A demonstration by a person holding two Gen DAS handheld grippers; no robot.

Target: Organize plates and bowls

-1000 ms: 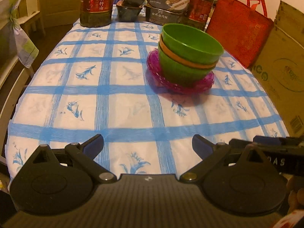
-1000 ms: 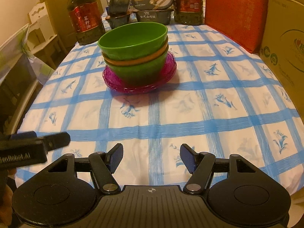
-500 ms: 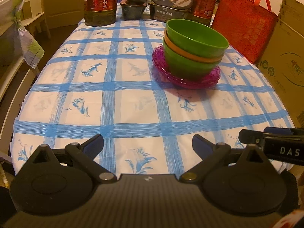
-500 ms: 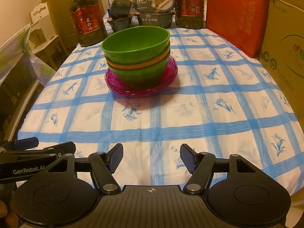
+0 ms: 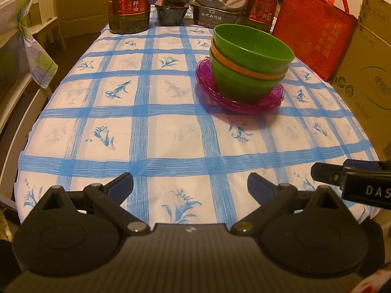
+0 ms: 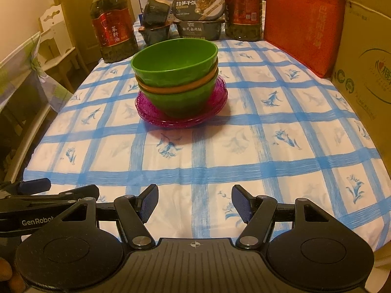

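A stack of bowls (image 5: 249,70) (image 6: 177,75), green over orange over green, sits on stacked magenta plates (image 5: 244,105) (image 6: 180,119) in the middle of the blue-checked tablecloth. My left gripper (image 5: 190,185) hangs open over the table's near edge, well short of the stack, with nothing between its fingers. My right gripper (image 6: 195,201) is open and empty too, over the near edge beside it. Each gripper shows at the other view's side: the right one (image 5: 352,183) at lower right, the left one (image 6: 36,195) at lower left.
Two large oil bottles (image 6: 113,31) (image 6: 243,9), dark food trays and boxed meals (image 6: 199,17) line the far edge. A red bag (image 6: 303,24) and a cardboard box (image 6: 366,56) stand along the right side. A chair with a cloth (image 5: 31,56) is left of the table.
Both grippers drew back toward the table's near edge and up a little, so the stack looks farther away. Jaws kept the same width. The stack has not moved.
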